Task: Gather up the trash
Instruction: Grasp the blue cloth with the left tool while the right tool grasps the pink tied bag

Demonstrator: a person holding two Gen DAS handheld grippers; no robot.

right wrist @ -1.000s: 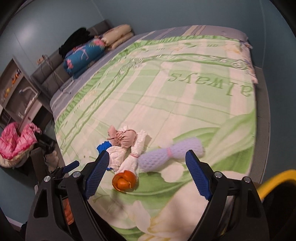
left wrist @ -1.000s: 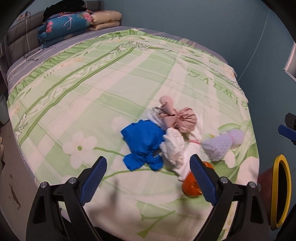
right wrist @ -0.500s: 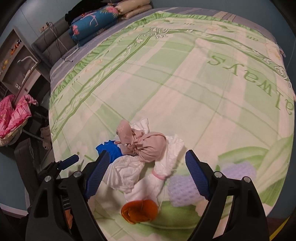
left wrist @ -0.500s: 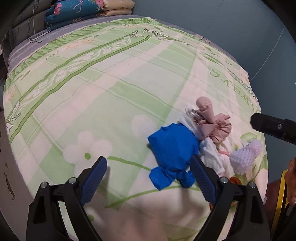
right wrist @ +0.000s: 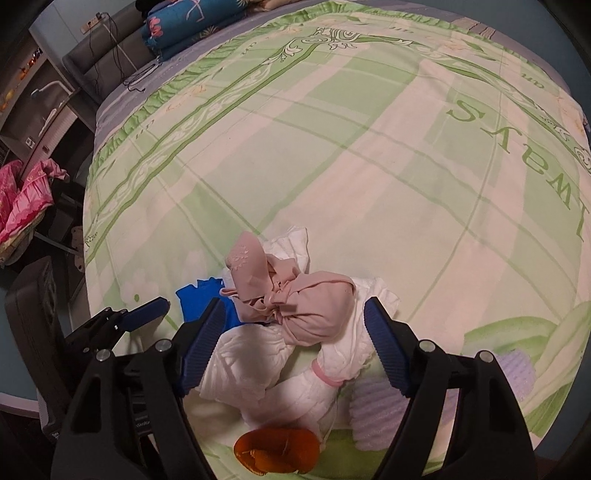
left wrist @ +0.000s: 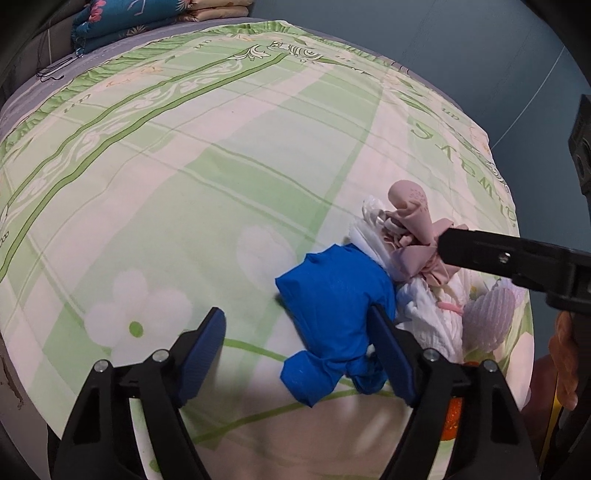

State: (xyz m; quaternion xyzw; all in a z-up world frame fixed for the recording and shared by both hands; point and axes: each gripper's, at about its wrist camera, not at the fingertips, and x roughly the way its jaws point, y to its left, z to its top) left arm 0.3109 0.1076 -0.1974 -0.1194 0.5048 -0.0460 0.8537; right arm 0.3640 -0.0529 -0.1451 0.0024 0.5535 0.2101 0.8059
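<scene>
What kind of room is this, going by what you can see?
Most likely a bedroom: a wide bed under a green and cream floral bedsheet, folded blue floral bedding stacked at the far end, and a padded grey headboard behind it.

On the bed (right wrist: pixel 332 147) lies one heap of trash: one blue bundle (left wrist: pixel 332 306), one pink knotted bundle (right wrist: pixel 314 310), two white wads (right wrist: pixel 251 362), though where one ends and the other begins is hard to tell, one lilac foam net (left wrist: pixel 487 317) and one orange piece (right wrist: pixel 277 450). At the head of the bed lie one blue floral quilt (right wrist: pixel 184 18) and one beige folded one (left wrist: pixel 218 3). There are two grippers: the left (left wrist: pixel 295 354) and the right (right wrist: pixel 295 343).
</scene>
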